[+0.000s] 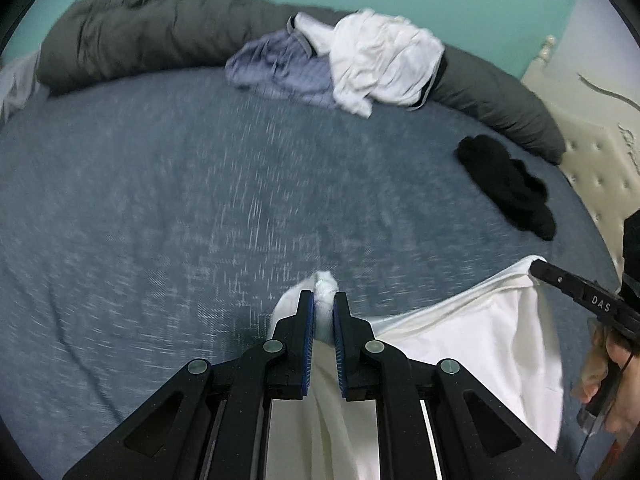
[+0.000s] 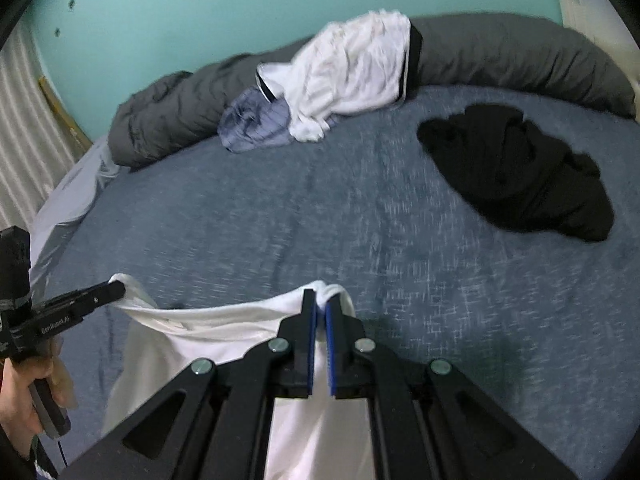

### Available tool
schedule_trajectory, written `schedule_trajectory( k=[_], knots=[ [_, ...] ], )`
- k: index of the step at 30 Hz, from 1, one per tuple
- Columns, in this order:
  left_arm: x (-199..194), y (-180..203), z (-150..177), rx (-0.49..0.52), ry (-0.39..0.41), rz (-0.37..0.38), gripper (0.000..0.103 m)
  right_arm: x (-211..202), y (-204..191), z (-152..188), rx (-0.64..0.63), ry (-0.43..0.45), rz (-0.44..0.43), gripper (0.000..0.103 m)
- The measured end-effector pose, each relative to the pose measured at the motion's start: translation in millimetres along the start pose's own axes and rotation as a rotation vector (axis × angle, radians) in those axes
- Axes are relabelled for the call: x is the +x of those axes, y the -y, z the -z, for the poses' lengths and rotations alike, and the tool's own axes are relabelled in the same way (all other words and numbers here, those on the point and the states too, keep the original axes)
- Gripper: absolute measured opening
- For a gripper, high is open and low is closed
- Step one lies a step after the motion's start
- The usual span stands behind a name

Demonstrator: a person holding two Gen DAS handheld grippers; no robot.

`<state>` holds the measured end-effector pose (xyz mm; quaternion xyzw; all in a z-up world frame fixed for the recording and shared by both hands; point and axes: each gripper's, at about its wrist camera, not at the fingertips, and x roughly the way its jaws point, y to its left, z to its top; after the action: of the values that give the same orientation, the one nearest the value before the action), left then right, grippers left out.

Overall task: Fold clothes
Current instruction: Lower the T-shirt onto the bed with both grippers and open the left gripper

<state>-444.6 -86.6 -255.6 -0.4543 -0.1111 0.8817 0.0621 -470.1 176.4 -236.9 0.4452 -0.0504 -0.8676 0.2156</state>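
While white garment [image 1: 472,336] hangs stretched above blue bed [image 1: 160,200], left tool [image 1: 323,304] pinches one bunched corner, right tool [image 2: 321,304] pinches other corner, jaws narrow on cloth. Black garment [image 2: 520,176] lies on bed, right side. White and striped clothes pile [image 1: 360,64] rests against grey duvet roll [image 1: 140,32] at far edge.

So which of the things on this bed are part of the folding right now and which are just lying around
In hand:
white garment, gripped at two corners
left gripper
right gripper

Lying about:
black garment
white and blue clothes pile
grey duvet
blue bedsheet
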Motion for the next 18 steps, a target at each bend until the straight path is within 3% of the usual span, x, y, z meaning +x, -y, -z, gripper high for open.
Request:
schedule_trajectory(
  k=[2, 4, 5, 6, 8, 9, 10, 12, 15, 18],
  knots=[
    [18, -6, 5, -0.021, -0.018, -0.002, 0.016, 16, 4, 3, 0.006, -0.024, 0.015, 0.005],
    [26, -7, 7, -0.027, -0.024, -0.006, 0.04, 34, 8, 8, 0.013, -0.055, 0.034, 0.006],
    [26, -9, 8, -0.037, -0.014, 0.002, 0.063, 41, 11, 10, 0.019, -0.076, 0.05, 0.006],
    [22, -10, 8, -0.049, 0.006, 0.008, 0.072, 45, 13, 11, 0.02, -0.083, 0.069, 0.008],
    [11, -13, 7, -0.064, 0.035, 0.018, 0.072, 37, 16, 11, 0.031, -0.041, 0.095, 0.011],
    [4, -14, 6, -0.066, 0.05, 0.014, 0.073, 31, 18, 11, 0.037, -0.017, 0.107, 0.019],
    [-4, -15, 5, -0.067, 0.065, 0.01, 0.074, 26, 20, 11, 0.043, 0.007, 0.119, 0.042],
    [-25, -17, 7, -0.057, 0.096, 0.002, 0.076, 8, 27, 11, 0.08, 0.064, 0.125, 0.076],
    [-64, -20, 23, -0.045, 0.136, -0.007, 0.078, -23, 29, 10, 0.099, 0.11, 0.083, 0.077],
    [-95, -22, 49, -0.044, 0.157, -0.011, 0.081, -45, 20, 22, 0.058, 0.101, 0.048, 0.077]
  ],
)
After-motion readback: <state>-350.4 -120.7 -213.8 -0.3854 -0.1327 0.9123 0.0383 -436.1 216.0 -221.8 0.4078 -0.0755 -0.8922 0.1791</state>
